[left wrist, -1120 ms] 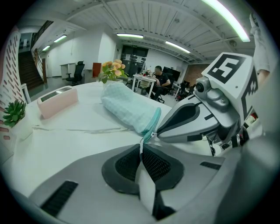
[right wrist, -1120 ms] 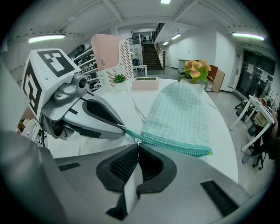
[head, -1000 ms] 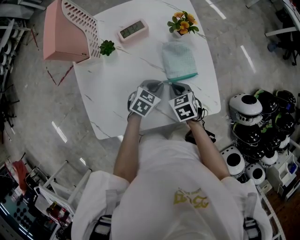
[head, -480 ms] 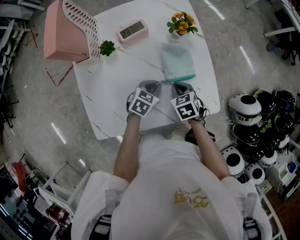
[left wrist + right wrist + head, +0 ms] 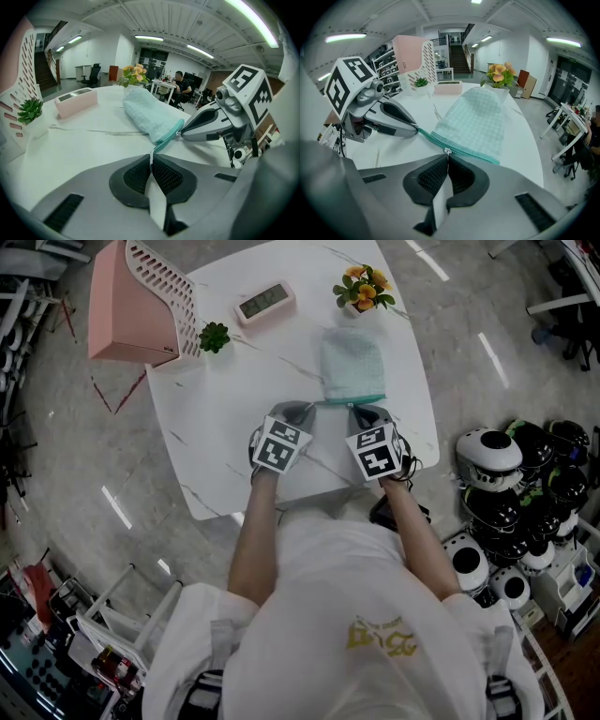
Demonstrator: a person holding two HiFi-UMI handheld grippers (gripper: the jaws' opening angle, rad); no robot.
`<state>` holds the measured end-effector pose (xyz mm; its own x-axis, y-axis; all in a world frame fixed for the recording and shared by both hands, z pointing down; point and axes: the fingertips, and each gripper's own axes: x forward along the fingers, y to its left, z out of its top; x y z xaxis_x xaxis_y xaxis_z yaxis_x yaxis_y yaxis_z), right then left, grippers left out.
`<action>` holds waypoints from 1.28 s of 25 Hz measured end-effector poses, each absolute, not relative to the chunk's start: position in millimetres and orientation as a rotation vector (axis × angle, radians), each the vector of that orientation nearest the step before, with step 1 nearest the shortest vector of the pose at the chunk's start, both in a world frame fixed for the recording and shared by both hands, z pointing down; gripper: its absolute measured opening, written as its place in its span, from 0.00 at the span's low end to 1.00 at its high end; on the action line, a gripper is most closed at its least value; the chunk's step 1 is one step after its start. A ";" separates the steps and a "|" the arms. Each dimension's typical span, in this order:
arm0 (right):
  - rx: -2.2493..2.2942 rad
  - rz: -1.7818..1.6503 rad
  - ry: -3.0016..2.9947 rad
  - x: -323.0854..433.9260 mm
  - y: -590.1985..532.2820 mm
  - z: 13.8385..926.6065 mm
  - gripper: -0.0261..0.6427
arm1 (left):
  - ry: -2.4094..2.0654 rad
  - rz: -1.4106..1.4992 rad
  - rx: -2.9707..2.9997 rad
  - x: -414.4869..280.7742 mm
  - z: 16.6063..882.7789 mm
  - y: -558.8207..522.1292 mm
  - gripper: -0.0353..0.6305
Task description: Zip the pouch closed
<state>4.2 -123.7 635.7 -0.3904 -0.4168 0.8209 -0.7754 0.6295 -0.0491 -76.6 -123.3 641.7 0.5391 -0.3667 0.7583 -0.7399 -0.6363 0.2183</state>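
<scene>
A pale mint checked pouch [image 5: 352, 362] lies on the white table [image 5: 220, 418], its teal zipper edge [image 5: 349, 400] facing me. My left gripper [image 5: 298, 412] is shut on the left end of the zipper tape [image 5: 157, 146], which runs taut into its pads. My right gripper [image 5: 362, 412] is shut on the small metal zip pull [image 5: 447, 151], at the near edge of the pouch [image 5: 480, 117]. Each gripper shows in the other's view: the right gripper [image 5: 183, 133] at the pouch's corner, the left gripper [image 5: 415, 128] at the tape's end.
At the table's far side stand a pink perforated rack [image 5: 141, 301], a small green plant [image 5: 214, 335], a pink clock [image 5: 264, 301] and a pot of orange flowers [image 5: 364, 287]. Black-and-white helmet-like shells [image 5: 516, 484] are piled on the floor to the right.
The right gripper has drifted a little to the right along the zipper edge. The left gripper has barely moved. Both stay shut.
</scene>
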 end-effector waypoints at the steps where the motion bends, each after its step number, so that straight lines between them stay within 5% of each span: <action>1: 0.934 0.552 -2.025 4.8 -123.9 635.9 0.06 | -0.896 0.935 2.250 -77.2 641.6 -123.7 0.11; 32: 0.994 0.575 -1.972 42.4 -127.2 640.1 0.06 | -0.939 0.951 2.222 -86.8 642.1 -123.8 0.11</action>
<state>42.4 -127.2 640.1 -0.3390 -0.4312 0.8362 -0.8130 0.5815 -0.0297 -86.8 -123.8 642.1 0.5081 -0.3838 0.7711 -0.7662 -0.6104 0.2010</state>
